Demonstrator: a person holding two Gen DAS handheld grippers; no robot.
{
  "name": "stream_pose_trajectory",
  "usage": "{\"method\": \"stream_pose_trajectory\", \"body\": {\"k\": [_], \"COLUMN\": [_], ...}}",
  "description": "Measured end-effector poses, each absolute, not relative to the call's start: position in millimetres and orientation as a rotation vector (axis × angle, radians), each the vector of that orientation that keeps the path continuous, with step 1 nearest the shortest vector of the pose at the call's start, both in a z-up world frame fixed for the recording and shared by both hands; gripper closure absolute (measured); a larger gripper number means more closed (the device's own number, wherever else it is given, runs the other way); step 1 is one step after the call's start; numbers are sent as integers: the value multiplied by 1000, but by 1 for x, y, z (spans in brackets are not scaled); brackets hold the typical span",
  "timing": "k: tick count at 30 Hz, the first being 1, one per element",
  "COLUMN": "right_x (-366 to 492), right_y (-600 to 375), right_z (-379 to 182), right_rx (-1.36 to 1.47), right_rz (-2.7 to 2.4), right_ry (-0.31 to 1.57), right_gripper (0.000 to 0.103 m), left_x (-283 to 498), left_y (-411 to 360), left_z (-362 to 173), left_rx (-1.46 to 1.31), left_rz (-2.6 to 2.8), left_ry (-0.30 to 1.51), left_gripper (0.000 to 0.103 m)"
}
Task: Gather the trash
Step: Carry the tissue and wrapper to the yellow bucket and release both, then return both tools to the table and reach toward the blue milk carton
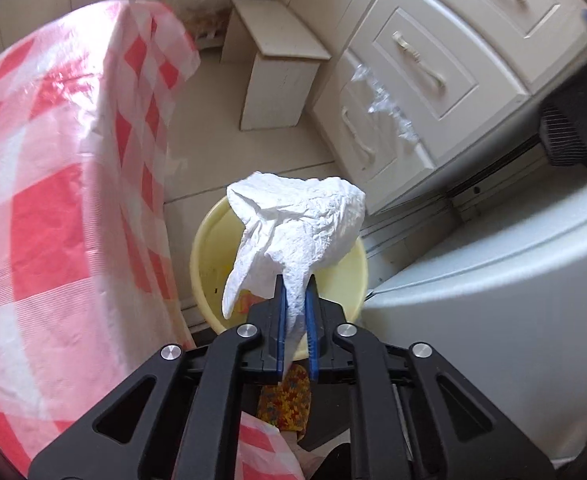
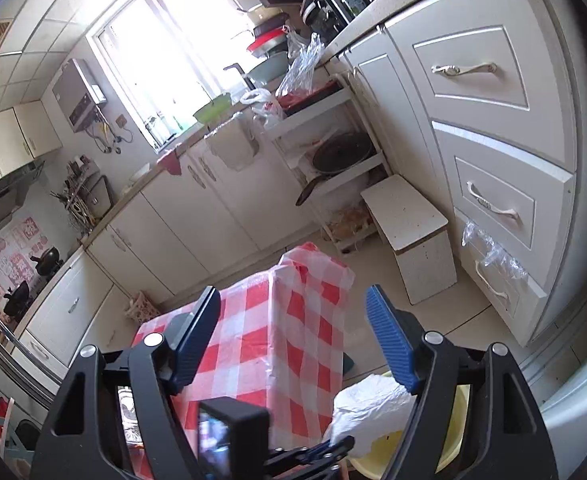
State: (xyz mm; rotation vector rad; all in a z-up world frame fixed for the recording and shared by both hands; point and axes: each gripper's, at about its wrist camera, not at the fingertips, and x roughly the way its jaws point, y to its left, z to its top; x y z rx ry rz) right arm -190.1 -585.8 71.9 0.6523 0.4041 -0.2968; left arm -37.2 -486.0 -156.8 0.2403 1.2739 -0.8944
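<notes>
My left tongs (image 1: 296, 280) are pinching a crumpled white paper towel (image 1: 297, 220); a twisted tail of it runs down between the two blue pads (image 1: 280, 320), and the loose, wide part stands out past the tips. The towel hangs over the pale yellow bucket (image 1: 209, 248), which stands on the tile floor just beside the table with the red and white checked cloth (image 1: 53, 200). Something small and coloured lies at the bottom of the bucket, but I cannot tell what it is.

My right tongs (image 2: 293, 300) are spread wide and hold nothing. Between the blue pads (image 2: 389, 336) I see the same table, and behind it a small white stool (image 2: 409, 216) and white drawers (image 2: 493, 128). At the bottom of this view the paper towel (image 2: 369, 404) and the bucket (image 2: 459, 408) show again, low on the right.
</notes>
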Motion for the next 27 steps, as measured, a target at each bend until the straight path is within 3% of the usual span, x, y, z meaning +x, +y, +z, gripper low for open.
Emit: {"method": "stream_pose_trajectory", "body": {"k": [1, 2, 4, 14, 20, 27], "right_x": [-192, -195, -197, -196, -180, -155], "right_y": [-584, -586, -589, -595, -572, -507], "right_z": [73, 74, 74, 72, 76, 94], "right_rx": [654, 659, 672, 742, 715, 584], "right_rz": [-298, -299, -303, -272, -216, -87], "right_ry": [394, 383, 374, 339, 359, 383], "right_gripper": [31, 31, 31, 31, 31, 31], "left_x": [-35, -33, -29, -25, -26, -9], "left_y": [-489, -491, -491, -431, -327, -152], "left_z": [-157, -154, -144, -78, -22, 15], "left_rx": [229, 225, 243, 204, 164, 2], "left_rz": [-897, -904, -876, -888, -789, -457], "left_ry": [1283, 1272, 1232, 1142, 990, 844], "left_gripper": [85, 68, 45, 40, 31, 23]}}
